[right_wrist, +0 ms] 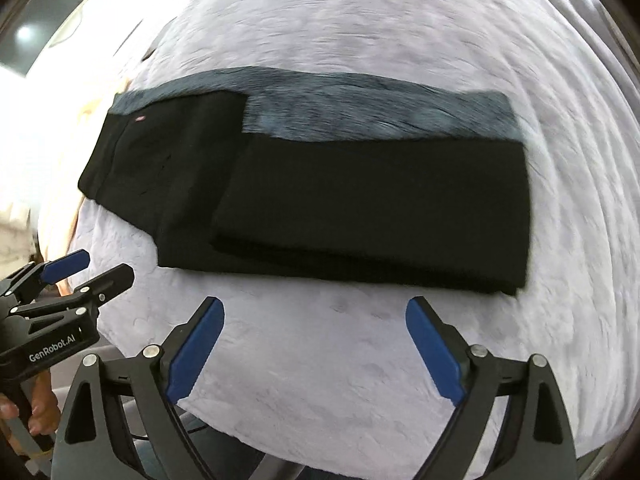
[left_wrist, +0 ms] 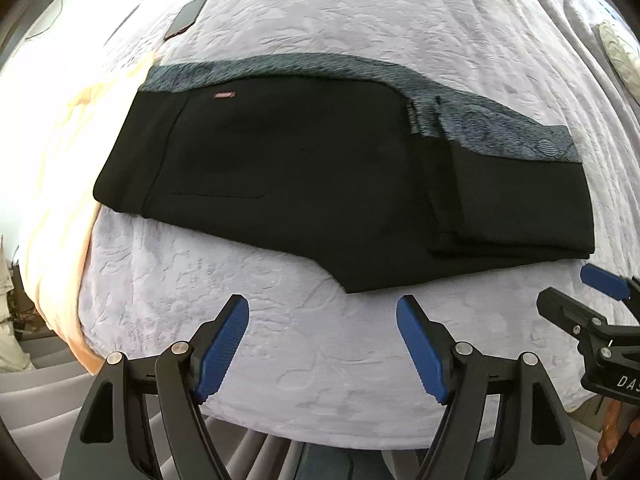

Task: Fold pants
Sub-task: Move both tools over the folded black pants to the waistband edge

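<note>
Folded pants [left_wrist: 304,184] lie on the blanket [left_wrist: 320,340], phone [left_wrist: 188,16] behind.

Your two grippers are black, with ribbed blue pads on the fingers [left_wrist: 424,350] and silver pivot screws. The left gripper [right_wrist: 86,268] carries white "GenRobot.AI" lettering; the right gripper [left_wrist: 588,294] shows white "DA".
</note>
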`<state>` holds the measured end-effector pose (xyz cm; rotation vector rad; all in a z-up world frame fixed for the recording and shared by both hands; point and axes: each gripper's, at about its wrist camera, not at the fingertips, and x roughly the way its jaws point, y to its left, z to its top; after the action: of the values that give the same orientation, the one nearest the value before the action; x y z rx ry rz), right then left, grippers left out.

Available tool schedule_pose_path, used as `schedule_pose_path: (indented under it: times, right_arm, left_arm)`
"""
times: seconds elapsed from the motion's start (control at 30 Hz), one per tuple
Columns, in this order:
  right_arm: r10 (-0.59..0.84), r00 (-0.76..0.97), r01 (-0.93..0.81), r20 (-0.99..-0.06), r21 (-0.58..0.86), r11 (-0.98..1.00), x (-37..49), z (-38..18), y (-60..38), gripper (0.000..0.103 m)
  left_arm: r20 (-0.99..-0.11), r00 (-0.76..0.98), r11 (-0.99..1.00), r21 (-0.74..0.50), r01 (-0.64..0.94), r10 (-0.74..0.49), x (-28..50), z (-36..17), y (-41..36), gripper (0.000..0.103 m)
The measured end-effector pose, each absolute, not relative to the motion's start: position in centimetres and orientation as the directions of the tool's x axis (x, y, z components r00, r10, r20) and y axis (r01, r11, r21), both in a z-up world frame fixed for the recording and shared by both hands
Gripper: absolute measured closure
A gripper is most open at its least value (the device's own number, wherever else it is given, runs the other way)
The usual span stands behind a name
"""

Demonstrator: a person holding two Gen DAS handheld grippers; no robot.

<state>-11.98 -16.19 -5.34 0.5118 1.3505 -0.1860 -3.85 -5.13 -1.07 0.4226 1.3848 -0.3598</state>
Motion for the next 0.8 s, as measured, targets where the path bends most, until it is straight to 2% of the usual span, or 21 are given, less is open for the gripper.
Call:
schedule_pose_path:
  times: [0.17, 0.37, 0.57, 0.63, 0.67, 0.73, 0.8]
  right_arm:
    - [0.167, 0.229, 0.42, -0.959, 0.252, 0.872, -12.8, -5.1, -17.8, 0.009]
    - [0.179, 0.28, 0.392, -0.943, 0.283, 0.876, -10.9, -4.6, -19.1, 0.009]
    - [0.145, 0.311, 0.427, -0.939, 0.275, 0.862, -5.9, -4.7, -19.3, 0.01]
    - [0.126, 0.314, 0.456, -0.941, 0.266, 0.849, -4.2, -5.2, -18.8, 0.014]
    - [0.116, 0.306, 0.466, -0.945, 0.254, 0.848, -3.4, -5.5, -18.4, 0.025]
    - [0.085, 0.273, 0.493, -0.958, 0.215, 0.843, -1.9, -6.4, -17.2, 0.039]
    - [0.029, 0.223, 0.511, -0.974, 0.143, 0.848, -0.6, -7.5, -15.8, 0.046]
  left_arm:
    - [-0.985, 0.17, 0.887, 0.084, 0.454, 0.007, -5.0, -0.3, -6.1, 0.026]
    - [-0.98, 0.199, 0.922, 0.096, 0.376, 0.02, -4.8, 1.1, -3.8, 0.026]
    - [-0.977, 0.215, 0.932, 0.087, 0.352, 0.01, -0.6, 0.9, -0.5, 0.026]
    - [-0.976, 0.216, 0.93, 0.072, 0.359, -0.008, 1.4, 0.6, 0.4, 0.026]
    - [-0.978, 0.21, 0.927, 0.061, 0.369, -0.019, 2.6, 0.4, 1.0, 0.026]
    - [-0.978, 0.208, 0.918, 0.051, 0.394, -0.035, 4.3, 0.0, 1.8, 0.026]
    - [-0.977, 0.21, 0.906, 0.049, 0.42, -0.044, 6.0, -0.6, 2.8, 0.026]
